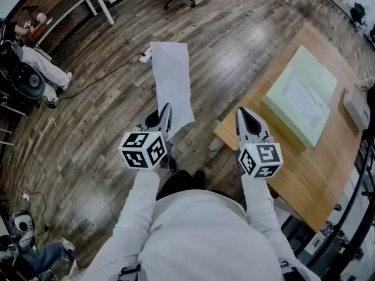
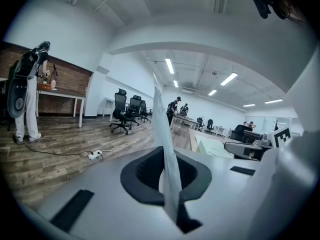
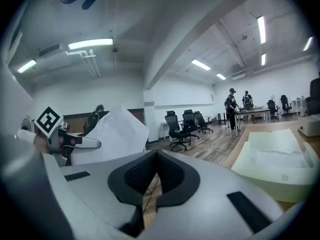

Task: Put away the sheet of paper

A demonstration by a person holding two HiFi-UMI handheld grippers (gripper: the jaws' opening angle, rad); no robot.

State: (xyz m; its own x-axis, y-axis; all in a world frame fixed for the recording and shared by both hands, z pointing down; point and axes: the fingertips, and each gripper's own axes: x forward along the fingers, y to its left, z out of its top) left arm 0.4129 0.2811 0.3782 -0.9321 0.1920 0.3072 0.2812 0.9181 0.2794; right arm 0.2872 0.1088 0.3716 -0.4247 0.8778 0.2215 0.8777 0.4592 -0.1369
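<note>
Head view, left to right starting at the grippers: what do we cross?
The left gripper, shut on the white sheet of paper → right gripper → pale green flat box on the wooden table → light grey boxy device.

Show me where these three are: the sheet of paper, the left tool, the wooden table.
sheet of paper [image 1: 171, 75], head view, middle of the white sheet.
left tool [image 1: 166, 111], head view, between its tips, where it clamps the sheet.
wooden table [image 1: 304, 174], head view, bare part of its top.
</note>
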